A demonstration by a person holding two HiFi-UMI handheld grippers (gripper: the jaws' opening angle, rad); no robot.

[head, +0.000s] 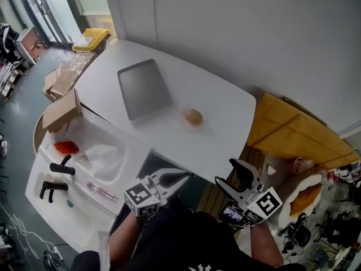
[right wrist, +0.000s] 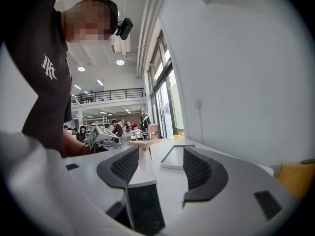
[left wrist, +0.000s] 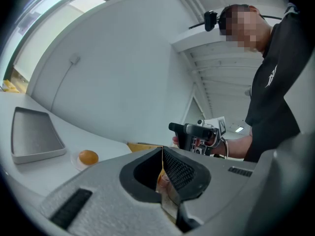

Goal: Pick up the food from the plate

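Pickup not started: the food (head: 193,116) lies untouched on its plate (head: 184,123) mid-table beside the tray (head: 144,88), both tools well short of it (near the table edge), left gripper (head: 181,175) closed on nothing, right gripper (head: 227,172) parted and empty.

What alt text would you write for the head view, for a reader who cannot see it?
A round brown food item sits on a small clear plate on a white table, beside an empty grey tray. Lower down, the left gripper and the open right gripper hold nothing.
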